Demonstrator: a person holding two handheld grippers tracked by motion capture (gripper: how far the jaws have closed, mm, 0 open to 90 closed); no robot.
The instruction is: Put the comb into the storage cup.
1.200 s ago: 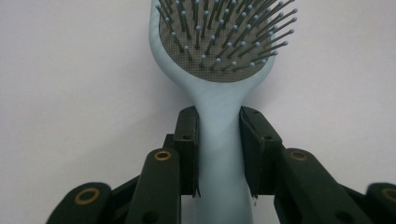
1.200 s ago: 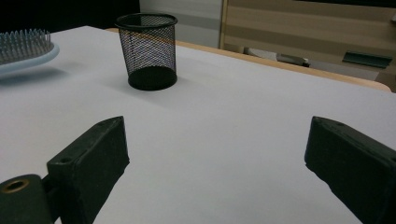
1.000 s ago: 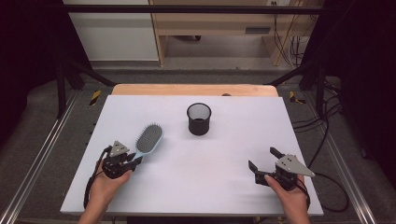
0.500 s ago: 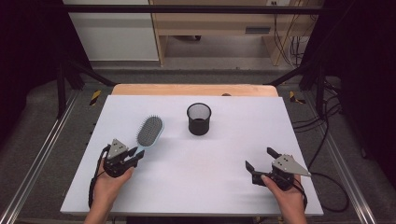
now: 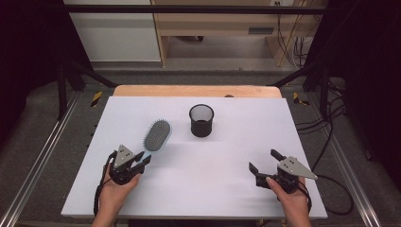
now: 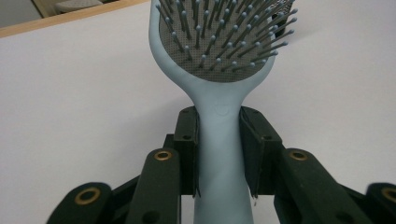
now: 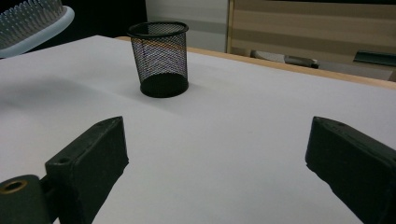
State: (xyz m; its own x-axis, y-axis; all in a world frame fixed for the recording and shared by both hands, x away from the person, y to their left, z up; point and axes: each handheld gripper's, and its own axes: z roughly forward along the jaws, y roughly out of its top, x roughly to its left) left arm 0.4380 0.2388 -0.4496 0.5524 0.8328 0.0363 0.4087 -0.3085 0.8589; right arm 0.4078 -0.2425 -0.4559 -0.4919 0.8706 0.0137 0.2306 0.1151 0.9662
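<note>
On the white bench [image 5: 198, 184], as I read it from my station:

Left claw [image 5: 142, 161]: pinching the pale blue hairbrush [image 5: 156, 135] by its handle. In the left gripper view I see both pads flat against the handle's sides, just below the neck.

Hairbrush position: near the bench's left side, head pointing away from me and slightly right, bristles up. In the right gripper view the head [image 7: 32, 18] sits raised above the bench surface.

Right claw [image 5: 265, 163]: spread wide, nothing between the jaws. I hold it low over the near right part of the bench, well apart from the brush.

Mesh cup [image 5: 201, 120]: black, upright, open mouth up, standing toward the far middle of the bench. It lies between the two claws' lines, apart from the brush head.

Obstructions: I see bare bench between the brush head and the cup.

Surroundings: wooden edge [image 5: 198, 91] along the far side of the bench; cables [image 5: 331, 127] on the floor at right.
</note>
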